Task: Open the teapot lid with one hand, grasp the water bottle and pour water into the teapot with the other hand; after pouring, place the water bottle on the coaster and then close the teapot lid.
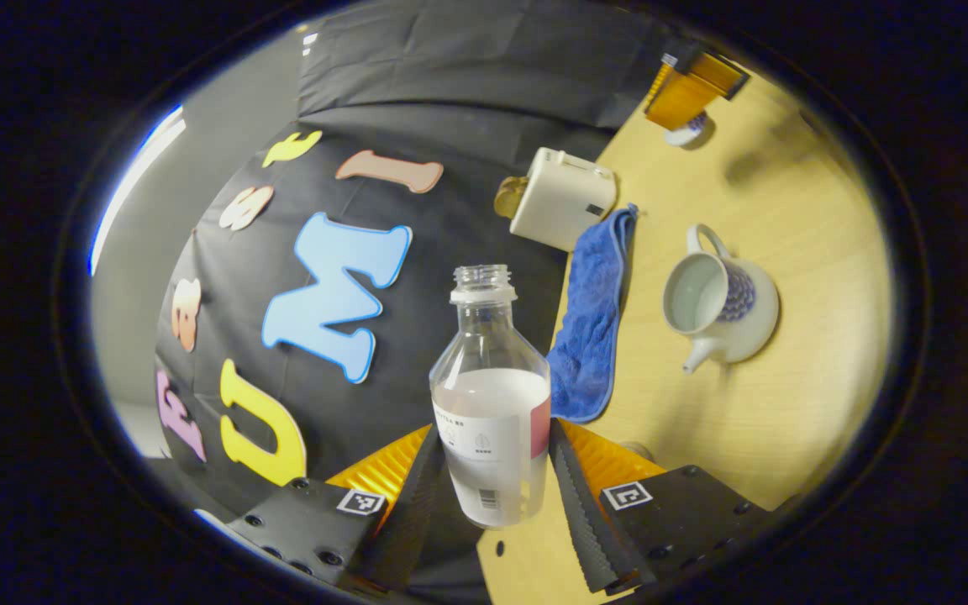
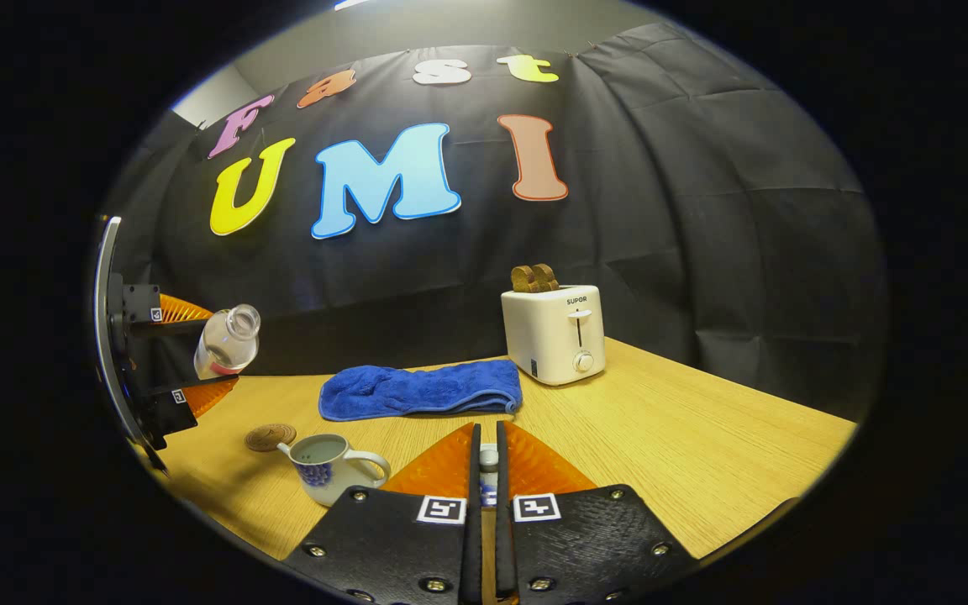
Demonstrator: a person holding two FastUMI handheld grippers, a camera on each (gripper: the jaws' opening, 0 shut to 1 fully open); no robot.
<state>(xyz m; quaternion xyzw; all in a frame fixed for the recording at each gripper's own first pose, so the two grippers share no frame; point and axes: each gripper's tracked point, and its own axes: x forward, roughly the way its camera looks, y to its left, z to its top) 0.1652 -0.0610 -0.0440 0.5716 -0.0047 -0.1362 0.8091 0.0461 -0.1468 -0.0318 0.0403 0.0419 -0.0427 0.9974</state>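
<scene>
In the right gripper view, the towel (image 2: pixel 421 390) lies on the bench (image 2: pixel 686 454) behind the teapot (image 2: pixel 328 475), toaster (image 2: pixel 553 334) to its right, coaster (image 2: pixel 270 437) left of the teapot.

Left gripper view looks down, tilted, over the table (image 1: pixel 753 437); right gripper view faces the wall low; both share the teapot (image 1: pixel 723 307).

Black screwed gripper (image 2: pixel 488 470) housings, orange ribbed panels, 2 square markers.
</scene>
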